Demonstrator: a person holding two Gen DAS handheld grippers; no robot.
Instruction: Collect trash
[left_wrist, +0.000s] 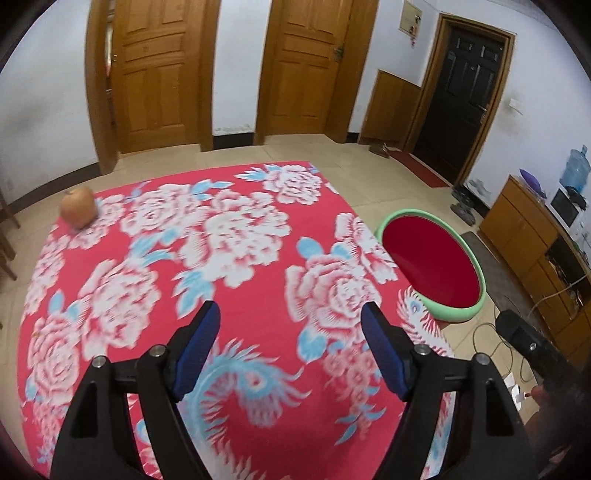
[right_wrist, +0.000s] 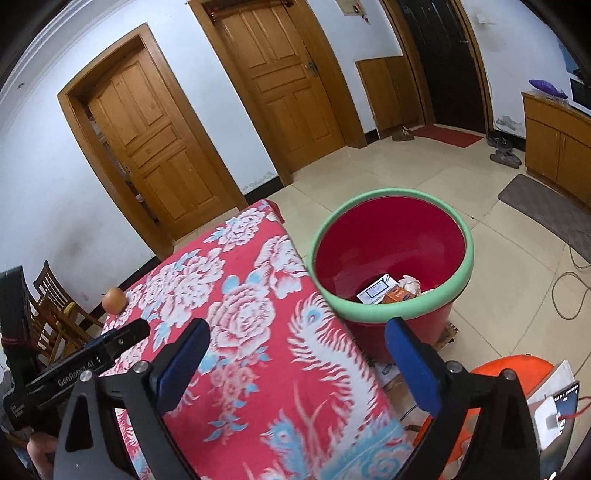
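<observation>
We held both tongs over the counter, which was draped in a red cloth printed with white peonies and blue leaves. The left tongs stood spread, blue pads facing each other with only the cloth showing between them. The right tongs were spread wider still, and nothing sat between their pads either; through the gap we saw the cloth's edge and the floor beyond.

The trash lay in the red bucket with the green rim, which stood on the tiled floor just beside the counter's right edge. In the right wrist view we could see into it: a white and blue carton, a small orange box and a crumpled white wad rested together on the bottom, against the near wall. In the left wrist view the same bucket showed only its red inside.

An orange-brown fruit sat alone at the far left corner of the counter, well apart from both tongs; the right wrist view showed it there too. The cloth was otherwise bare in both views.

In the right wrist view the left tongs reached in from the lower left as a black bar with white lettering. An orange stool stood at the lower right with a phone lying on it.
</observation>
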